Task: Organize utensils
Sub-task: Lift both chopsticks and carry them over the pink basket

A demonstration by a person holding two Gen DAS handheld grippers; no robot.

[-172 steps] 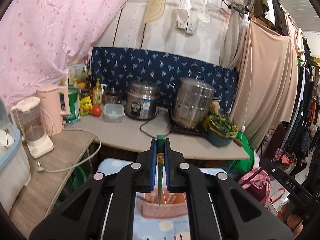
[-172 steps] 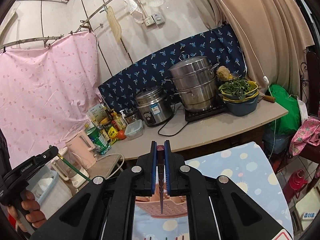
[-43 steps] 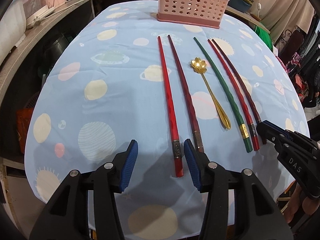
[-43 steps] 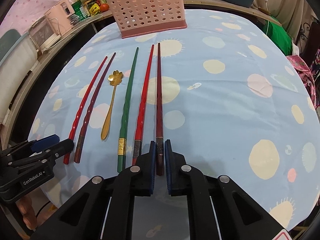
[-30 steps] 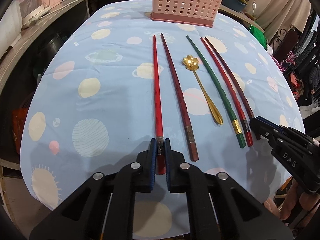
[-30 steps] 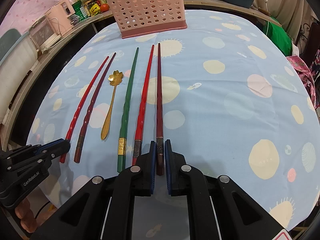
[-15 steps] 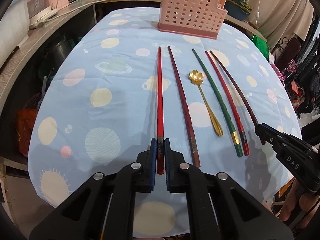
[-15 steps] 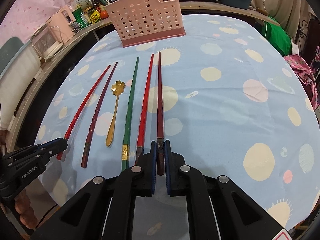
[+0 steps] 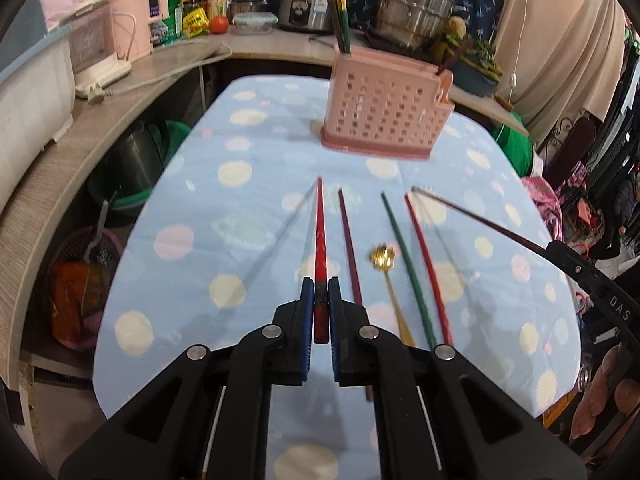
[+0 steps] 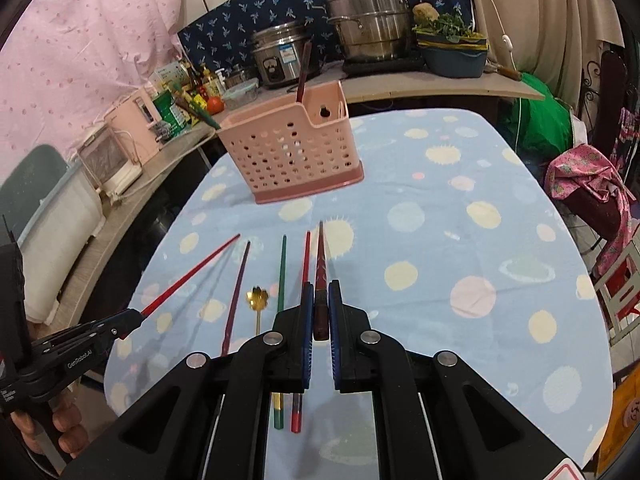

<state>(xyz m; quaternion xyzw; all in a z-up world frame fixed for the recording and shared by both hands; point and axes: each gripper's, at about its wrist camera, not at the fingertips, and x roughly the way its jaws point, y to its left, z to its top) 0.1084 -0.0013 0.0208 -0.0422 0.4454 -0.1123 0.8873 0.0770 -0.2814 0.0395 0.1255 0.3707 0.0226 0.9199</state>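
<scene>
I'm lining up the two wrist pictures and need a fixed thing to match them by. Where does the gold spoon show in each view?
Left wrist view: the gold spoon lies right of centre on the tablecloth, between a dark red chopstick and a green chopstick.
Right wrist view: the spoon lies left of centre, partly hidden by the claw body.
Shared landmark: the pink basket at the table's far end.

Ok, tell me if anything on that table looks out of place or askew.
Nothing looks spilled or damaged. The one mismatch: a gold spoon lies among the chopsticks on the tablecloth. In the pink basket, the chopsticks already inside lean at different angles, which looks untidy but harmless.
</scene>
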